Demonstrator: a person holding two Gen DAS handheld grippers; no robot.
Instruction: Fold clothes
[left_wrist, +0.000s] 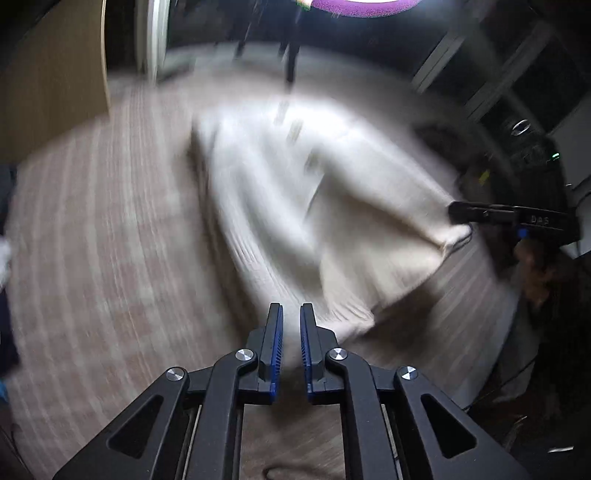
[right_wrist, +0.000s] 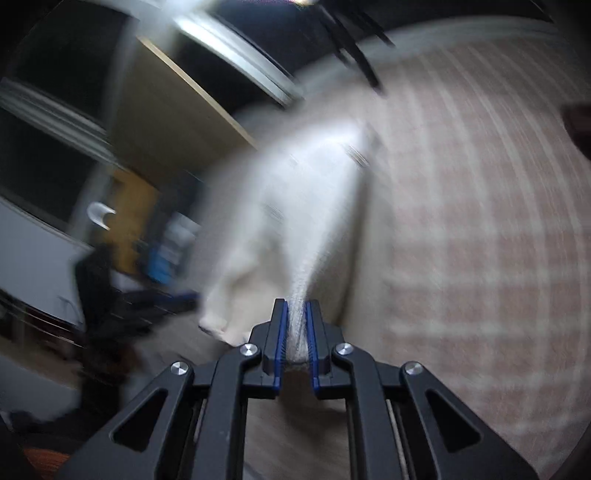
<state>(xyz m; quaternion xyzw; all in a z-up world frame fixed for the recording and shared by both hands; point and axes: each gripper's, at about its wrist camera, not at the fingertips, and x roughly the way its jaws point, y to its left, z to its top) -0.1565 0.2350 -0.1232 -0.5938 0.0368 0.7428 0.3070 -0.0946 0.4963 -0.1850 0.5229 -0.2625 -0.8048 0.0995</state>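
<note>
**Two grippers, one white garment held over a checked surface**

Left wrist view, bottom centre: the left gripper (left_wrist: 291, 310) has black linkage arms with four round metal pivot caps and two blue ribbed pads. The jaws stand nearly parallel with a narrow gap. Pale fabric lies in and behind that gap; motion blur prevents confirming whether the pads clamp it.

Right wrist view, bottom centre: the right gripper (right_wrist: 296, 308) is of the same construction, with two blue pads and four metal caps. Its jaws are closed on a bunched fold of the garment, which fans upward out of the pads as fine ribbed pleats.

The garment (left_wrist: 295, 206) is a single white, soft, loosely draped piece occupying the centre of both frames. In the left wrist view it spreads from the lower centre to the middle right, where the right gripper, seen from the side as a black bar, grips one corner. Several small dark marks run along its upper part; their nature cannot be determined.

Beneath and beyond the garment lies the checked surface (left_wrist: 92, 258), a cloth of beige and pale pink woven squares, heavily blurred.

Farthest, upper left of the left wrist view: one tan wooden panel (left_wrist: 51, 74). No containers are identifiable.
</note>
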